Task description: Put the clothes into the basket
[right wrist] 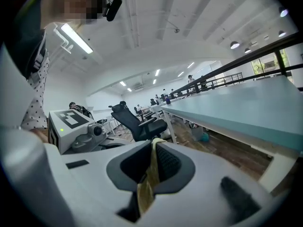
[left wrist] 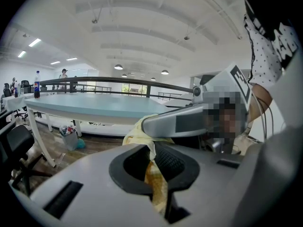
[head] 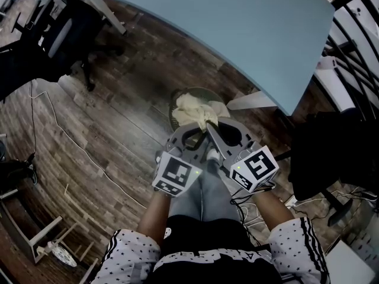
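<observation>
Right now the left gripper point(head: 190, 134) has its jaws drawn together on a fold of pale yellow cloth point(head: 198, 110). In the left gripper view the fabric runs up between the ribbed pads of the left gripper point(left wrist: 152, 151) and spills out beyond the tips, where the cloth point(left wrist: 138, 129) bunches against the other tool's jaw. The right gripper point(head: 230, 130) is likewise clamped on the same cloth. In the right gripper view a narrow strip of the cloth point(right wrist: 147, 181) is pinched between the pads of the right gripper point(right wrist: 152, 162) and shows just above their tips. The two tools sit side by side and nearly touching, with their marker cubes point(head: 176, 173) towards the person and their tips towards the fabric. From the tips the cloth hangs forward and gathers into a loose heap directly over the mouth of a round basket point(head: 205, 89). Whether its lower folds rest inside the basket or hang just above it cannot be told. The basket stands on the wooden plank floor point(head: 118, 117), just beside the long edge of a light blue table point(head: 237, 28) and near that table's right corner in the head view. A black office chair point(head: 65, 28) stands well apart, beyond the table's far left end. A capped bottle point(left wrist: 37, 84) stands on the tabletop at the left of the left gripper view.
</observation>
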`<action>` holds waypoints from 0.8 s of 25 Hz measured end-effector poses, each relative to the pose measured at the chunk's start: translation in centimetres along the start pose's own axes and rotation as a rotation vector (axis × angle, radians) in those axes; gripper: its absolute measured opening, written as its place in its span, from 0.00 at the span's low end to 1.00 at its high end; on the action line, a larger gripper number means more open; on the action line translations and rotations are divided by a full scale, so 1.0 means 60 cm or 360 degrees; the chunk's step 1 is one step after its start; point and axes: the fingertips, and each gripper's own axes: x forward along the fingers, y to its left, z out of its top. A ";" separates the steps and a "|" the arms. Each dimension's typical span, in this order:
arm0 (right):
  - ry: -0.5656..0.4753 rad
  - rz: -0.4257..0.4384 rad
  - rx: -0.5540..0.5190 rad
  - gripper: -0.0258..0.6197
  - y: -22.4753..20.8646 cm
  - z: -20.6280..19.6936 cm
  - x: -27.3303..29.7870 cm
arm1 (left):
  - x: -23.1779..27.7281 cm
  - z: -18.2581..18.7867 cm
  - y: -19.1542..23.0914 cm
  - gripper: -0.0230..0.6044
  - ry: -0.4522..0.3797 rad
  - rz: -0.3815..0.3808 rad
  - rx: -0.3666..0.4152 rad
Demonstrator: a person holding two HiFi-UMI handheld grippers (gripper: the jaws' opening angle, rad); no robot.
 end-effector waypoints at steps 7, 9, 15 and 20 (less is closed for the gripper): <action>0.0011 -0.0007 0.0030 0.09 -0.015 -0.015 0.004 | 0.016 -0.014 0.001 0.10 0.0020 -0.0014 -0.0011; 0.0020 -0.0012 0.0043 0.09 -0.017 -0.019 0.008 | 0.019 -0.019 0.005 0.10 0.0025 -0.0017 -0.0023; 0.0032 -0.0016 0.0066 0.09 -0.023 -0.035 0.019 | 0.027 -0.036 0.012 0.10 0.0053 -0.0021 -0.0046; 0.0059 -0.0031 0.0092 0.09 -0.028 -0.047 0.018 | 0.034 -0.050 0.008 0.10 0.0067 -0.0034 -0.0056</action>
